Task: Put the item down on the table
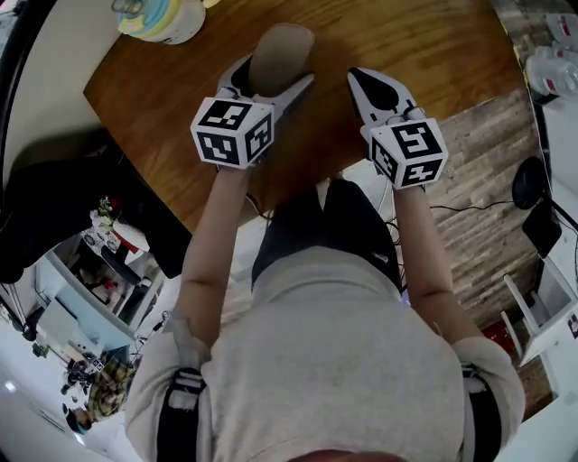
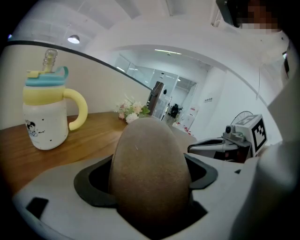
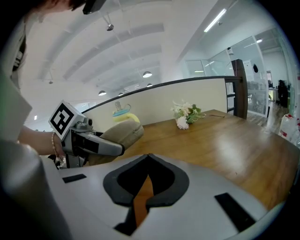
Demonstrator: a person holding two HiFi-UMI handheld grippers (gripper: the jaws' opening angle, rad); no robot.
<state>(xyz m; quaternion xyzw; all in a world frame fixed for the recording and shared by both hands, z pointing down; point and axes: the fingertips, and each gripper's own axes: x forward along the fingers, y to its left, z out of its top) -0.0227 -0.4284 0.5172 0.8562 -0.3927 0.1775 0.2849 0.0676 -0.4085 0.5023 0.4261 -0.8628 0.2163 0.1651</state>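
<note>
A brown, egg-shaped soft item (image 1: 283, 54) sticks out between the jaws of my left gripper (image 1: 271, 83), which is shut on it over the wooden table (image 1: 424, 54). In the left gripper view the item (image 2: 150, 164) fills the space between the black pads (image 2: 91, 183). I cannot tell whether its underside touches the table. My right gripper (image 1: 368, 88) hovers just right of it, shut, with nothing between its jaws. In the right gripper view its tips (image 3: 149, 157) meet and the item (image 3: 119, 133) lies to the left.
A white mug with a yellow handle and teal lid (image 1: 167, 18) stands at the table's far left, also in the left gripper view (image 2: 47, 117). A small bunch of flowers (image 3: 185, 115) sits at the far edge. The table's near edge runs close to the person's body.
</note>
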